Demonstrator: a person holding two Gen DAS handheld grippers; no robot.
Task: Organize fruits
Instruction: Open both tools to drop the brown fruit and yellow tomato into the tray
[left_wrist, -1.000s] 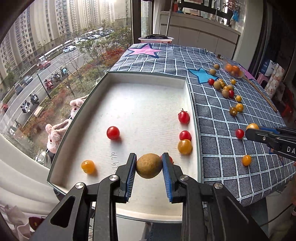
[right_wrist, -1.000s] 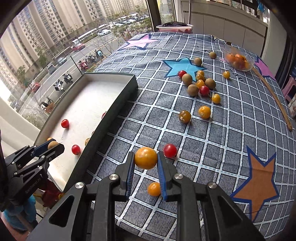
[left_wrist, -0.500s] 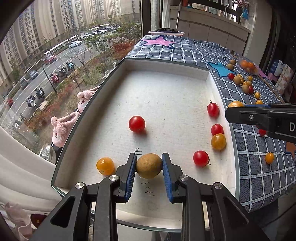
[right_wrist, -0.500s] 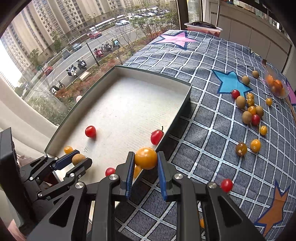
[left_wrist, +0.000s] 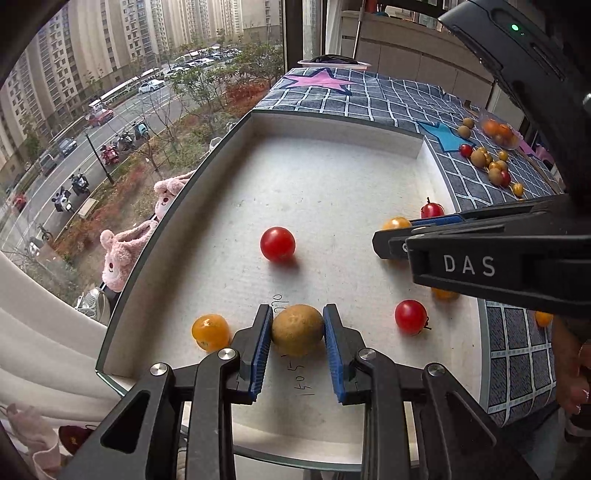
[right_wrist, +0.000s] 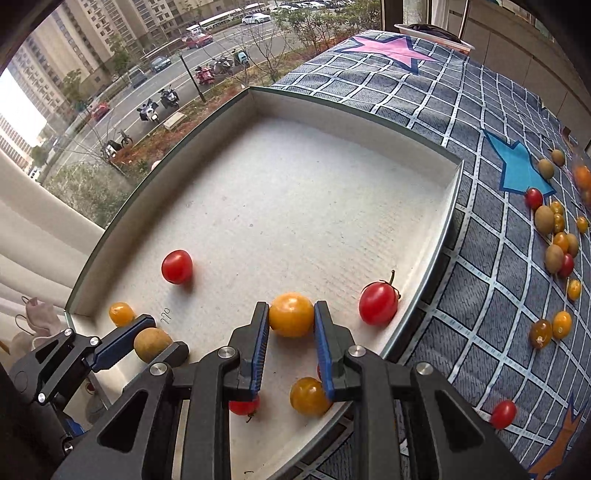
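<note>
My left gripper (left_wrist: 297, 330) is shut on a brown round fruit (left_wrist: 297, 329), held low over the near end of the white box tray (left_wrist: 332, 125); the same brown fruit (right_wrist: 152, 344) shows at lower left in the right wrist view. My right gripper (right_wrist: 291, 315) is shut on a yellow tomato (right_wrist: 291, 314) above the tray's near right part, and its fingers (left_wrist: 424, 230) reach in from the right in the left wrist view. Inside the tray lie red tomatoes (left_wrist: 277, 243) (left_wrist: 410, 316) (right_wrist: 378, 302) and yellow tomatoes (left_wrist: 210, 331) (right_wrist: 309, 396).
Several more tomatoes and brown fruits (right_wrist: 554, 236) are scattered on the grey checked cloth (right_wrist: 480, 295) to the tray's right. A clear bowl of orange fruit (left_wrist: 498, 129) stands at the far right. The tray borders a window; a person's hand (left_wrist: 576, 376) is at right.
My right gripper carried the yellow tomato leftwards from the cloth, over the tray's wall, to above the tray floor. My left gripper sank a little with the brown fruit, then held still.
</note>
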